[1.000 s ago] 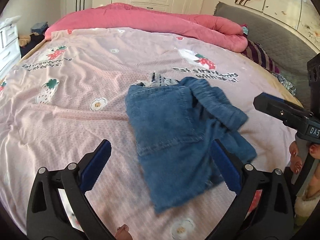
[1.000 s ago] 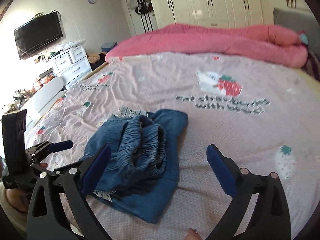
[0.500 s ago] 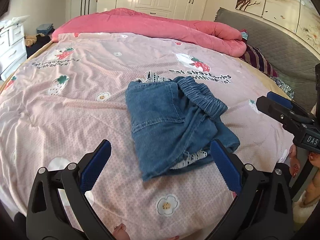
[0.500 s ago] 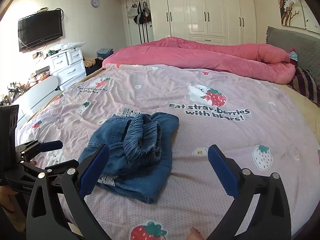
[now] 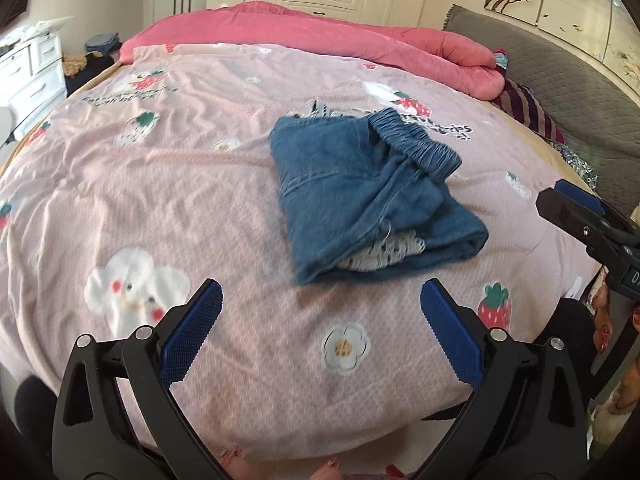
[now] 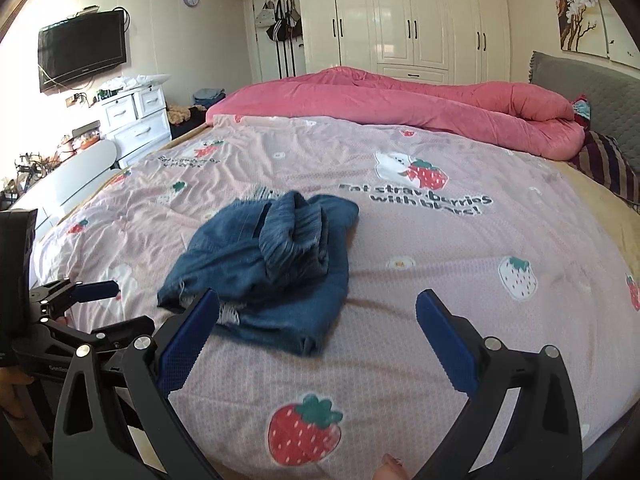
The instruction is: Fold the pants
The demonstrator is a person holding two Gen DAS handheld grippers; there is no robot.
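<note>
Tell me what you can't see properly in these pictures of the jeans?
- Jeans underside: hidden by the top layers, both views.
- White lace: mostly tucked inside the fold, left view.
- Bedspread writing near the drawers: too small, right view.
- Right gripper: cut off by the edge, left view.

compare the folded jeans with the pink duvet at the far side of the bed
The jeans are blue denim, a small folded bundle on the strawberry-print sheet; the pink duvet is plain, far larger, and rolled along the bed's far edge. White lace trim shows at the jeans' edge; the duvet shows none. Neither is held.
</note>
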